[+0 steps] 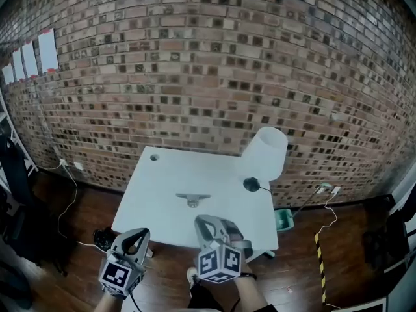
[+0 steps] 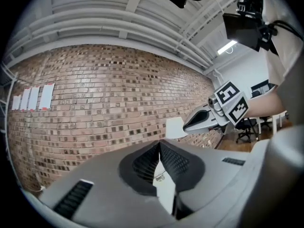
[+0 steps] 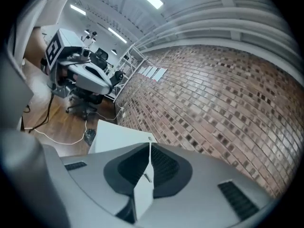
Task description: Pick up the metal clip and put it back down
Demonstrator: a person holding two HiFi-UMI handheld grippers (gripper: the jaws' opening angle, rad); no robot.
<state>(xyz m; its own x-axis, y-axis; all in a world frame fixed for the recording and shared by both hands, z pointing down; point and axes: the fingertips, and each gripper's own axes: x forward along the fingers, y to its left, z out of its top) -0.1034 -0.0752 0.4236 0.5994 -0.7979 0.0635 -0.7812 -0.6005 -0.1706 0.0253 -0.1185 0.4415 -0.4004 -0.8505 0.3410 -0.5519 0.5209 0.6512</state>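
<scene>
on the white table [image 1: 162, 187] lies a flat silvery metal clip [image 1: 193, 199], left tool [image 2: 159, 142] closed, right tool [image 3: 149, 146] barely parted.

Clip [image 1: 193, 200] too small for detail; papers [image 1: 47, 49] on wall too blurred to read. Forearm [image 1: 255, 296] cut off at bottom edge.

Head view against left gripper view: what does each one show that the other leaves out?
Only the head view: a black round object with a cord on the table, and a green bin on the floor. Only the left gripper view: ceiling beams, a strip light and an office chair. Both: the white table, the metal clip lying on it, the right gripper, the brick wall and the papers on it.
</scene>
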